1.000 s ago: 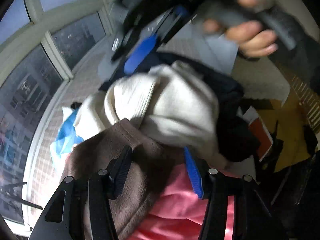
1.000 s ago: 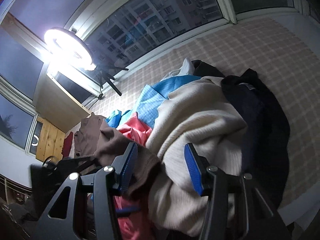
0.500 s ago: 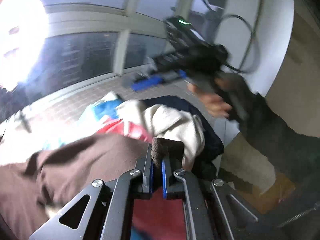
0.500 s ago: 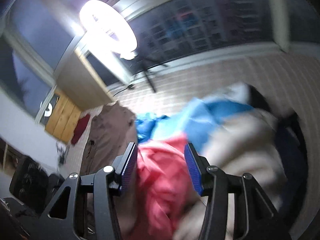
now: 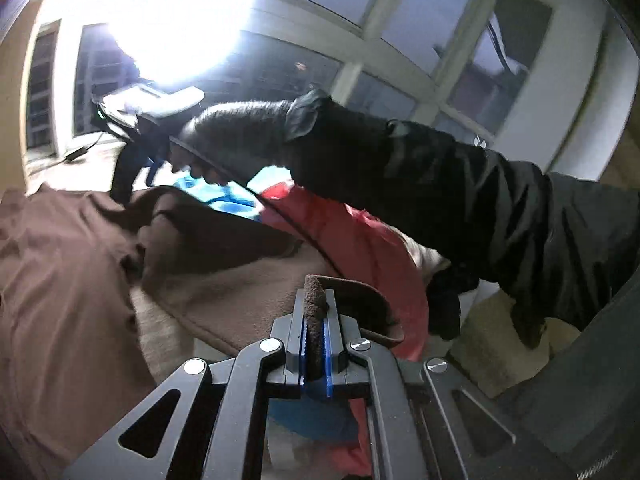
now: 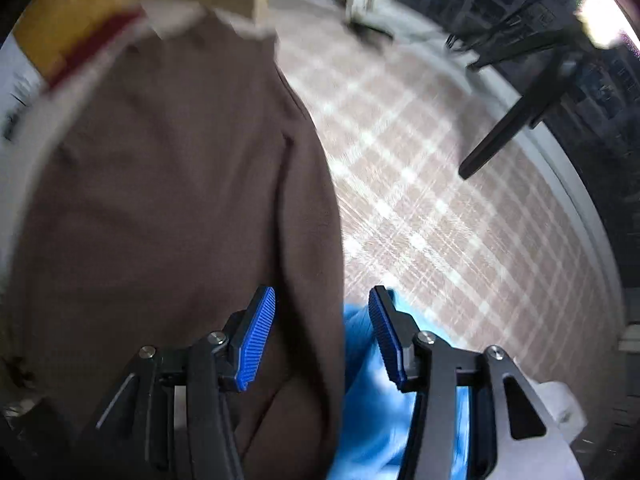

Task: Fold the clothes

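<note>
A brown garment (image 5: 60, 280) lies stretched across the checked surface, and my left gripper (image 5: 315, 316) is shut on a fold of its edge. Behind it lie a pink garment (image 5: 360, 248) and a blue garment (image 5: 224, 200). In the right wrist view the same brown garment (image 6: 168, 200) spreads below my right gripper (image 6: 320, 332), which points down and stands open, its blue pads apart above the brown edge, touching nothing. A blue garment (image 6: 376, 408) lies under its right finger. In the left wrist view a black-sleeved arm (image 5: 400, 176) reaches leftward with the right gripper (image 5: 136, 168).
A checked cloth surface (image 6: 440, 200) runs to a window sill. A black tripod leg (image 6: 508, 132) stands on it near the window. A bright ring light (image 5: 176, 12) glares in front of the windows. A wooden cabinet (image 6: 80, 12) stands beyond the brown garment.
My left gripper closed on the brown garment's edge and pulled it away from the pile, stretching it out. The right gripper swung across and down from the pile to above the spread brown garment.
</note>
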The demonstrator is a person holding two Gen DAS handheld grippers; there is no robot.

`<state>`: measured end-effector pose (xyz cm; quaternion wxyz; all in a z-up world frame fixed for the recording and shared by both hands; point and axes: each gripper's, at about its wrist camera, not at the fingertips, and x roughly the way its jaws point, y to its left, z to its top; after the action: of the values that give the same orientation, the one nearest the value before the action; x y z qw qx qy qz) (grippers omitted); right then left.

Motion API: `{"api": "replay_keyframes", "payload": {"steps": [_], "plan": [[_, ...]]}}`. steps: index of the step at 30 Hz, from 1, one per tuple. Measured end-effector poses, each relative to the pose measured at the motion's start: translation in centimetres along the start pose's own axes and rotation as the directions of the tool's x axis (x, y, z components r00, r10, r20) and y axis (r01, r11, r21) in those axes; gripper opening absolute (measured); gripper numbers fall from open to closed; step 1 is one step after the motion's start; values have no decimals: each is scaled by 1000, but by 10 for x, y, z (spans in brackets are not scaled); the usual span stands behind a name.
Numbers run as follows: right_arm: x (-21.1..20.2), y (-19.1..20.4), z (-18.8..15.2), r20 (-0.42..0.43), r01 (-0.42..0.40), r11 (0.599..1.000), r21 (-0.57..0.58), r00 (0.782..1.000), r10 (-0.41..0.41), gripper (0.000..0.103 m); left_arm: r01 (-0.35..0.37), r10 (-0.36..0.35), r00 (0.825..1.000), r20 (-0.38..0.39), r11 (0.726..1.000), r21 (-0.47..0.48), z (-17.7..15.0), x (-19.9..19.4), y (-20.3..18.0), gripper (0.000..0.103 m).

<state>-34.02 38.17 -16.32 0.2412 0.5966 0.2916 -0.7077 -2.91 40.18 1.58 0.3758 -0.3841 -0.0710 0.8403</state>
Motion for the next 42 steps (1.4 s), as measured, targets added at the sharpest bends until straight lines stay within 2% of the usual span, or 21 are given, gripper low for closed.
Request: {"api": "replay_keyframes", "payload": {"steps": [2,3,5,8,11,12,14,15,16,18,20,21,23,26,28,32,35,39,40,41,42], "plan": [[8,-11,4,-26,-12,999,53,1000,13,12,-2,4,1000,30,999,-44,-5,-7,12,5],[8,-17,6,-33,-59,994,93,998,62,4,-3,6,999,43,998,-65,-8,-11,17,5],[1,-23,10,-16,-102,986,134,994,106,4,8,-1,998,66,994,-111,-17,-19,29,5],[-16,-13,20,1,-94,984,153,995,95,4,9,10,995,98,981,-194,-37,-36,51,5],[-31,13,37,11,-88,987,137,996,87,4,-7,46,991,126,955,-297,-67,-62,75,5],[-35,23,46,34,-111,982,156,994,107,6,-15,64,989,132,939,-344,-82,-74,86,5],[-44,54,65,82,-191,971,141,980,181,19,-40,105,986,130,901,-431,-112,-95,106,10],[-51,71,72,98,-218,970,109,973,208,35,-84,140,986,88,883,-463,-125,-100,115,14],[-61,80,72,129,-211,973,90,971,199,48,-148,186,982,28,859,-491,-139,-105,126,21],[-82,92,61,199,-181,981,69,966,165,53,-249,245,966,-80,804,-541,-167,-111,149,22],[-97,93,32,246,-175,981,85,958,150,53,-280,245,960,-138,779,-561,-182,-117,162,22],[-104,92,16,267,-174,980,94,953,144,53,-288,251,957,-144,787,-546,-183,-122,162,22],[-107,95,-19,298,-181,978,105,944,142,53,-304,271,952,-140,822,-481,-177,-127,154,22],[-78,100,-56,222,-138,979,148,970,103,53,-306,281,952,-120,873,-380,-165,-127,140,26],[-59,105,-75,193,-183,964,190,970,146,53,-284,262,959,-112,909,-304,-160,-118,130,32],[-39,119,-91,173,-28,985,173,985,-3,53,-255,236,961,-143,957,-139,-158,-94,112,34],[-34,118,-91,184,-49,985,167,983,17,53,-265,255,947,-194,964,-30,-165,-69,104,34],[-27,115,-82,159,-51,983,178,987,23,53,-301,310,920,-238,951,74,-171,-41,101,34],[-27,114,-81,158,-59,982,180,987,30,53,-311,324,914,-244,946,92,-171,-35,102,29],[-26,112,-80,158,-69,981,183,987,40,53,-311,326,912,-249,945,100,-172,-30,104,6],[-26,110,-79,159,-78,979,186,986,49,53,-295,306,917,-254,952,83,-172,-28,107,4]]}}
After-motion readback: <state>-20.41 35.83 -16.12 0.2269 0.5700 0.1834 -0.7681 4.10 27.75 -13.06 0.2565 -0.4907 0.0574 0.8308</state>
